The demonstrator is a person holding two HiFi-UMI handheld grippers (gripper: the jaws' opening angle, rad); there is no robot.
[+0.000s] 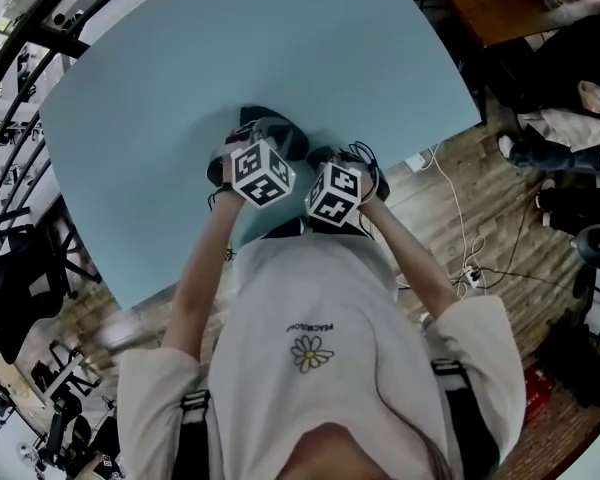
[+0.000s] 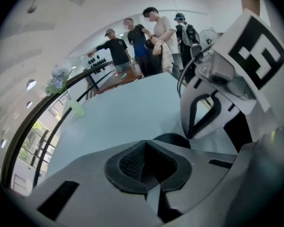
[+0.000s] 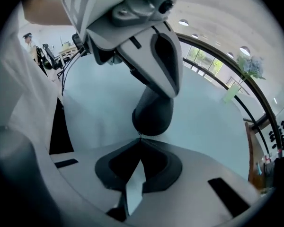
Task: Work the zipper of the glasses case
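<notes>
Both are closed: the left claw (image 2: pixel 144 143) seems to steady the glasses case (image 3: pixel 154 113); the right claw (image 3: pixel 140 137), at its edge, must next drag the zipper along.

The left forearm (image 1: pixel 202 258) and right forearm (image 1: pixel 410 258) reach forward and converge. The left tool (image 2: pixel 144 144) and right tool (image 3: pixel 139 140) sit just beside each other, both angled steeply down. Each tool's jaws are pressed together at the tips. Their marker cubes (image 1: pixel 261 172) face up.
</notes>
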